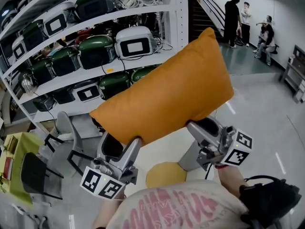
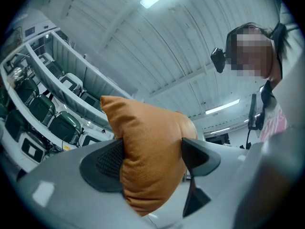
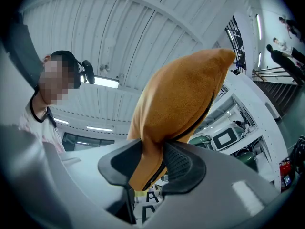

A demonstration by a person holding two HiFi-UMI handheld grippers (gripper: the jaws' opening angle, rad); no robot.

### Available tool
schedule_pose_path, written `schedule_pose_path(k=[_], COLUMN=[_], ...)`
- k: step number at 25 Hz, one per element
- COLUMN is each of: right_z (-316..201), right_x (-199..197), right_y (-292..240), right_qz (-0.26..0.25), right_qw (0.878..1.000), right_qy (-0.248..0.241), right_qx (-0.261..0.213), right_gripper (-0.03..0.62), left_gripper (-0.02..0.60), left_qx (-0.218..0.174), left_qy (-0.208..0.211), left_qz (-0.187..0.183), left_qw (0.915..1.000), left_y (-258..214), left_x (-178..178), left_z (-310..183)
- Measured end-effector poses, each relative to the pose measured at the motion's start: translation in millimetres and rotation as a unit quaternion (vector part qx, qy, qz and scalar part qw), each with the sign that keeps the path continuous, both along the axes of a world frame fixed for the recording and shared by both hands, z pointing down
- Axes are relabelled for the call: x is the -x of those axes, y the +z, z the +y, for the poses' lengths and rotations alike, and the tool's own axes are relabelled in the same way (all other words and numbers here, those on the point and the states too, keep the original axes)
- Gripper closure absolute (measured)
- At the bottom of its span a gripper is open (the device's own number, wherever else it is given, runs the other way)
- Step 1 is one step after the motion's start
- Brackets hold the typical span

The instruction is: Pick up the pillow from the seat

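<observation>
An orange pillow (image 1: 167, 92) hangs in the air in front of me, tilted, its far corner high at the right. My left gripper (image 1: 127, 144) is shut on the pillow's lower left edge; the pillow (image 2: 147, 156) fills the gap between both pads in the left gripper view. My right gripper (image 1: 198, 128) is shut on the lower right edge, pinching a thin fold of the pillow (image 3: 176, 104) beside its dark zip seam. Below, a round yellow seat (image 1: 165, 174) shows between my arms.
White shelving (image 1: 95, 56) with green and white appliances stands at the back left. A grey chair (image 1: 66, 137) and a black chair (image 1: 35, 175) beside a yellow-green table (image 1: 10, 151) are at the left. People stand far off by a staircase (image 1: 205, 8) at the top right.
</observation>
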State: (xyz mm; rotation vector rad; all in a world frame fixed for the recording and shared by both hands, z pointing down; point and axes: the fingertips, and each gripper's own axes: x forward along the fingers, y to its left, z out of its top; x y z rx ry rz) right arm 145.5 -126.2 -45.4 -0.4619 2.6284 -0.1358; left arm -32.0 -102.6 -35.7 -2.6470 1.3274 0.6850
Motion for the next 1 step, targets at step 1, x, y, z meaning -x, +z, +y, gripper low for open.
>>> schedule_pose_path(k=[1], right_z=[0.5], right_x=[-0.2], right_y=[0.7], right_qz=[-0.001], right_qw=[1.0], right_qy=[0.0], right_qx=[0.0], right_gripper=[0.448], left_gripper=[0.198], left_qx=[0.0], left_qy=[0.0], left_qz=[0.0], left_qw=[1.0], left_y=[0.7], left_x=[-0.2], left_z=[0.5])
